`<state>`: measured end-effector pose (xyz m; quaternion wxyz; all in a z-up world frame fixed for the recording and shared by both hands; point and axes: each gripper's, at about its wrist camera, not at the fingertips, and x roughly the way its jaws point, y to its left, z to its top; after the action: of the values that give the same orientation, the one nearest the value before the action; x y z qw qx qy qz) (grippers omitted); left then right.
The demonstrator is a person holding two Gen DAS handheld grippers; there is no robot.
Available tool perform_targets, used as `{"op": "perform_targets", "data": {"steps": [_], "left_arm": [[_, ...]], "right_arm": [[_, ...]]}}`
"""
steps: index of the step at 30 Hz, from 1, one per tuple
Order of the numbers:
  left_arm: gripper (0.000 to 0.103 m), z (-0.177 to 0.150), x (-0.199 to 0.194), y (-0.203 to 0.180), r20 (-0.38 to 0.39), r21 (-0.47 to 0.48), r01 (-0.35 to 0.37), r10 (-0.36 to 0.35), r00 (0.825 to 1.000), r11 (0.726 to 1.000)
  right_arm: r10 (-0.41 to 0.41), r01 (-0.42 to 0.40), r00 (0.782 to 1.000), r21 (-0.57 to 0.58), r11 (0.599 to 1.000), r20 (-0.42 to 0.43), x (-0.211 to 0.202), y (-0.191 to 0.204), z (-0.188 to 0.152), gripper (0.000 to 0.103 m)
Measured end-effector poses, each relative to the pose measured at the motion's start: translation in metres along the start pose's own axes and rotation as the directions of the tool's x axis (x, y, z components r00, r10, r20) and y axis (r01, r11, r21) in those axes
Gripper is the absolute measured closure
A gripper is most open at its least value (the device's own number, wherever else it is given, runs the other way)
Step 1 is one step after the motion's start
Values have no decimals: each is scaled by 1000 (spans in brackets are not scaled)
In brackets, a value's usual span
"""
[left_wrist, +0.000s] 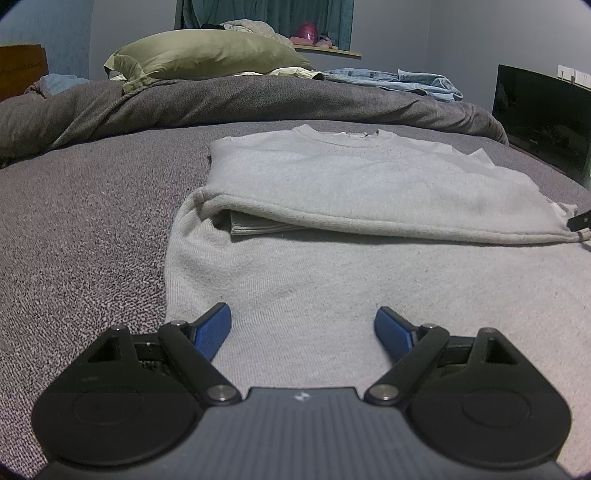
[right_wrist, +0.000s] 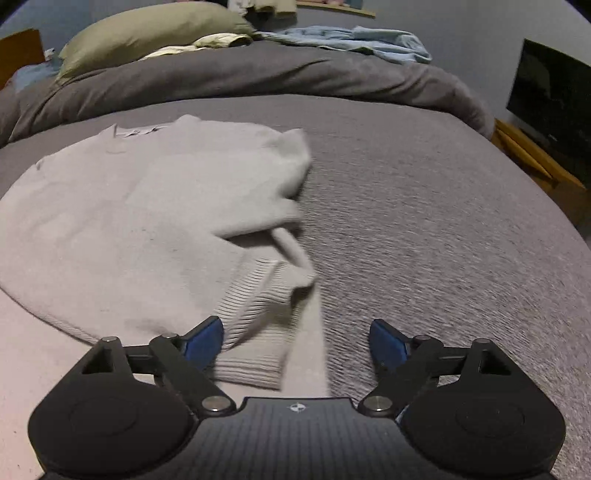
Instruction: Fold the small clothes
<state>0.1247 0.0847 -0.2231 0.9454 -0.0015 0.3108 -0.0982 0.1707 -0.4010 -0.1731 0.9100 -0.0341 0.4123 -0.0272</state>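
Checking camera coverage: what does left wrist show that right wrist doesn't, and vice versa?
Left wrist only: the left gripper, open over the sweater's lower part, a pink object on the window ledge, and a dark tip at the right edge, probably the other gripper.

Right wrist only: the right gripper, open, the ribbed cuff of a folded-in sleeve lying between its fingers, and a wooden stand under the screen.

Both: the grey sweater, green pillow, blue garment, dark screen.
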Motion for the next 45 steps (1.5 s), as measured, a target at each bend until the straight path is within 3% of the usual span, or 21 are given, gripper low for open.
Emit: {"op": "perform_targets", "data": {"steps": [5,8,11,14,18,20,25,29,32,36,38,42,44,45], "left_arm": [[15,1,-3,-6,-5,34,-37,37,999,999],[11,3,-8,-13,-14,65,-87,88,996,994],[11,8,-20,-19,-42,94,-112,117,992,989],[11,13,-41,-17,-81,57,-111,116,990,992],[11,15,-80,-15,-98,12,-57,58,994,998],[11,14,-95,-16,-151,3,-6,7,989,1000],[11,-1,-125,-22,-292,15,75,-67,954,997],[11,-24,-140,-14,-376,-24,36,-43,926,999],[17,-40,-148,-7,-427,-76,53,-80,901,996],[37,-49,-159,-7,-437,-115,94,-135,889,989],[42,-52,-165,-9,-435,-141,91,-145,889,986],[51,-63,-171,-15,-451,-164,93,-159,878,982],[51,-67,-175,-20,-457,-151,101,-160,875,983],[51,-69,-178,-22,-463,-136,109,-161,871,985]], "right_arm": [[-46,49,999,156,986,-24,-16,-35,-2,23],[19,-9,999,212,977,-42,-19,-51,-1,23],[64,-57,997,146,988,-45,-26,-56,-2,23],[157,-146,986,151,978,-62,-35,-64,-5,23],[318,-302,944,149,941,-93,-44,-69,-11,21],[332,-321,935,103,941,-121,-52,-69,-16,21],[403,-402,899,42,915,-171,-75,-71,-34,21],[425,-442,872,-19,897,-245,-87,-72,-53,20],[434,-465,855,-46,884,-283,-94,-74,-67,19],[460,-510,823,-80,856,-333,-105,-72,-82,19],[486,-546,800,-91,833,-352,-111,-71,-89,19],[507,-584,774,-120,802,-378,-122,-65,-101,29],[536,-619,747,-119,776,-394,-128,-61,-106,41],[555,-644,722,-108,757,-414,-131,-58,-109,46]]}}
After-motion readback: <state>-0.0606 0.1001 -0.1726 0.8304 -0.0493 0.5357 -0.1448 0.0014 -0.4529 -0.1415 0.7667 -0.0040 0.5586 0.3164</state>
